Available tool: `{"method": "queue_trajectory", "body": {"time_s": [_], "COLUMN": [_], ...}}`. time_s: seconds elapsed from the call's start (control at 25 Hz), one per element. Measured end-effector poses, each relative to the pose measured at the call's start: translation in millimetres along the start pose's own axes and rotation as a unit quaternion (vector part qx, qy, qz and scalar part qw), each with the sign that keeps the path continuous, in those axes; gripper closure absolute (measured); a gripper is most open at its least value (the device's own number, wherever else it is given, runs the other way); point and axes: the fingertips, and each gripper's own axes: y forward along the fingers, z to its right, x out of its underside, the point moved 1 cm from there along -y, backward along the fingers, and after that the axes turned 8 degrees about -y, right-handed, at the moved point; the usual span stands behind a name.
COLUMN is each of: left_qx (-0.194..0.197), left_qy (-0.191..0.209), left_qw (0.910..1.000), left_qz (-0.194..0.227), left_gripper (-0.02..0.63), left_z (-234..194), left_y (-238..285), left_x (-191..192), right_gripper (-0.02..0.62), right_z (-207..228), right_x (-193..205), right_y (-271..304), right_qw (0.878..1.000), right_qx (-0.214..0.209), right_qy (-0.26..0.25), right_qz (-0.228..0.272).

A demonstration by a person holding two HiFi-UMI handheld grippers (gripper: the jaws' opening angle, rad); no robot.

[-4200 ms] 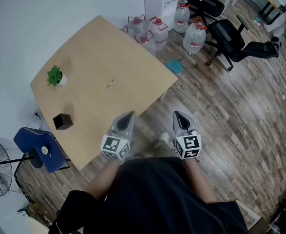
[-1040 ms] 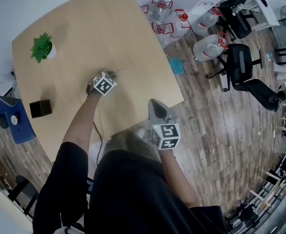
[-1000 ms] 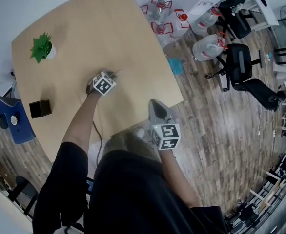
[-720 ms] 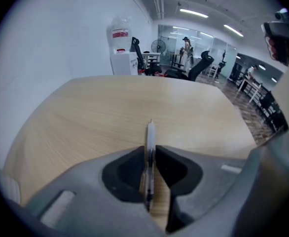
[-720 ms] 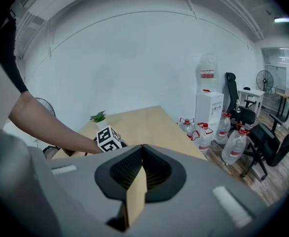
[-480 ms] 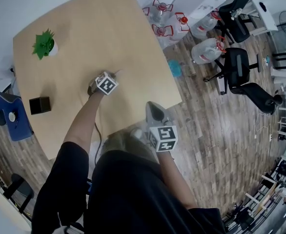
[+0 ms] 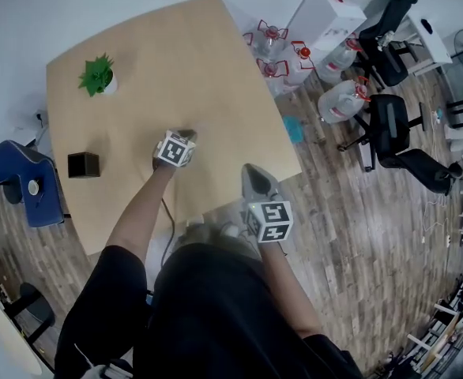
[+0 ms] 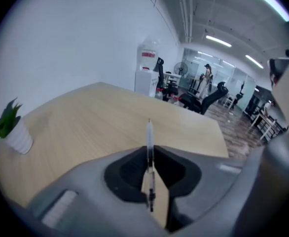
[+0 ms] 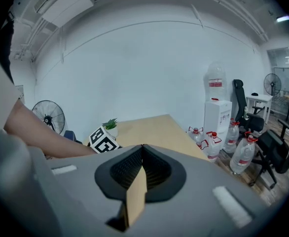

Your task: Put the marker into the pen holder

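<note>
Now the left gripper (image 7: 182,138) is pinching the marker (image 8: 149,149), jaws having just closed on it. The marker is lying along the jaws, tip forward, over mid-table (image 7: 176,61). The holder (image 7: 82,165) is sitting by the table's left edge, well left of it, so the left hand is nearer. The right gripper (image 9: 140,174) is hanging closed and empty by the near edge.

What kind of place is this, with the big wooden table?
Most likely an office or a lab workroom. Black swivel chairs stand on the wood floor. Big water jugs cluster beside a white water dispenser, close to the plain wooden table.
</note>
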Motion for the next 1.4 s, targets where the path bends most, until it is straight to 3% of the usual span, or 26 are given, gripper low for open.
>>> {"method": "queue_trajectory", "body": {"time_s": [0.24,0.4,0.76,1.04,1.4], "left_qx": [0.003,-0.002,-0.047,-0.101,-0.157], "left_qy": [-0.034,-0.035,-0.065,-0.095,-0.138], "left_qw": [0.9951,0.9878,0.9565,0.9403,0.9113], "left_qz": [0.093,0.152,0.28,0.311,0.355], "left_gripper": [0.561,0.561,0.561,0.561,0.561], "left_z": [46,75,173,205,192], "left_y": [-77,-134,-233,-262,-309], "left_x": [-27,-31,-23,11,39], "right_gripper": [0.594,0.594,0.594,0.594,0.594], "right_z": [-3,-1,35,18,-44], "right_x": [-15,-9,10,44,60], "right_y": [-27,-41,-103,-112,-115], "right_qw": [0.999,0.999,0.998,0.996,0.99], "right_qx": [-0.004,-0.005,-0.018,-0.071,-0.136], "right_qy": [0.004,0.003,0.014,0.017,-0.008], "right_qz": [0.032,0.039,0.057,0.055,0.035]}}
